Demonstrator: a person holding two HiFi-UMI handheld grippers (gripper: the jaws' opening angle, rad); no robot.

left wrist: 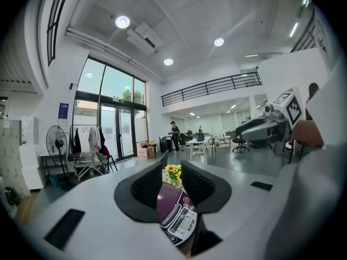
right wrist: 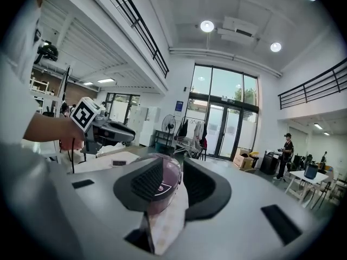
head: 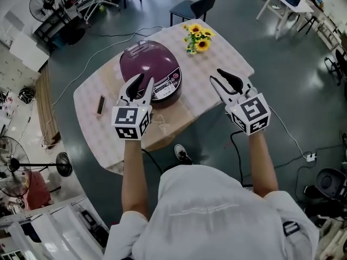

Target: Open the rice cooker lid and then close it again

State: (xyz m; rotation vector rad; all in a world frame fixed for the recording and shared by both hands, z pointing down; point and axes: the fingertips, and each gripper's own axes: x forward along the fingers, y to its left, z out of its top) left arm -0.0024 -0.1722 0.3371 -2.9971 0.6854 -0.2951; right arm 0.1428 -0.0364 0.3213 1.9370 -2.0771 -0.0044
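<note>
Purple rice cooker (head: 150,69) sits on the desk (head: 217,64), its lid (head: 146,58) down. My left gripper (head: 145,79) hovers over its front and my right gripper (head: 216,75) is well apart; both are spread and empty. Whether the lid has yet been opened, I cannot tell.
</note>
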